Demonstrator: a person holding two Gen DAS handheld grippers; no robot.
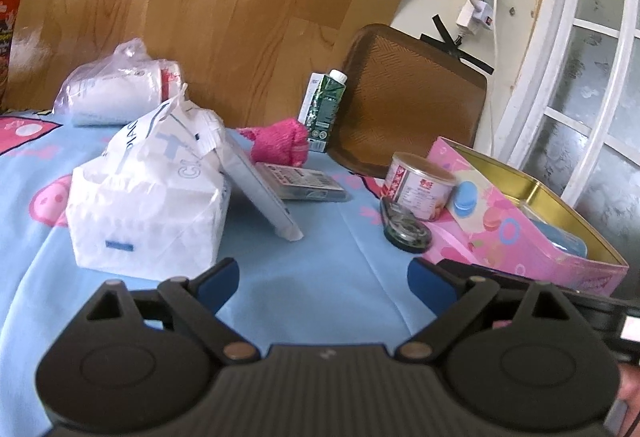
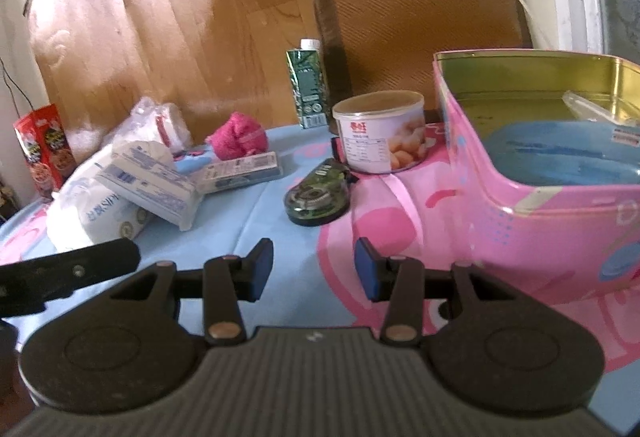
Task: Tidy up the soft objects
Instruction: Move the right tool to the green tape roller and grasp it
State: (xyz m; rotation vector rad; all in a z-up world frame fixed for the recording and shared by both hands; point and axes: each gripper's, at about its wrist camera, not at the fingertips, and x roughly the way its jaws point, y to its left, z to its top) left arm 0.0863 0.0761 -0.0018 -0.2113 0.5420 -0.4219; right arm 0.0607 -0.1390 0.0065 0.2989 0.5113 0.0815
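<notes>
My left gripper (image 1: 324, 277) is open and empty above the blue cloth, just right of a white tissue pack (image 1: 148, 197). A pink fluffy cloth (image 1: 282, 141) lies farther back, and a white soft pack in clear plastic (image 1: 116, 93) at the back left. My right gripper (image 2: 314, 271) is open and empty, left of the pink tin box (image 2: 552, 213), which holds a blue soft pack (image 2: 560, 153). The tissue pack (image 2: 92, 209), a flat white pack (image 2: 156, 189) and the pink cloth (image 2: 238, 141) show at the left in the right wrist view.
A round can (image 2: 380, 131), a green tape dispenser (image 2: 318, 195), a green carton (image 2: 308, 85) and a flat packet (image 2: 244, 171) stand mid-table. A brown tray (image 1: 412, 97) leans on the wall. Red snack boxes (image 2: 42, 149) are at the far left.
</notes>
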